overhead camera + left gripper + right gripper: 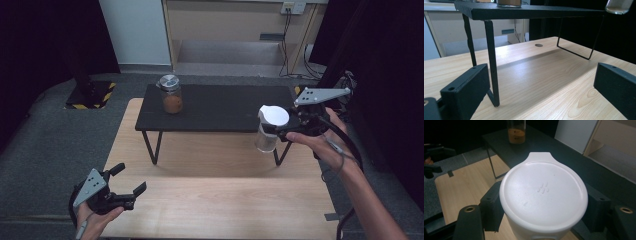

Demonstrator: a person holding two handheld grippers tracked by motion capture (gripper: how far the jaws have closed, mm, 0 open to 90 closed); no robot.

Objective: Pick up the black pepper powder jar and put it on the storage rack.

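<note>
Nearby, black shelf bearing spice jar.

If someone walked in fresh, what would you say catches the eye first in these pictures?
The white-lidded cup held in the air by the right tool, at the right end of the black shelf. Next, the jar of brown powder standing on the shelf's left end, and the left tool open over the wooden table.
</note>
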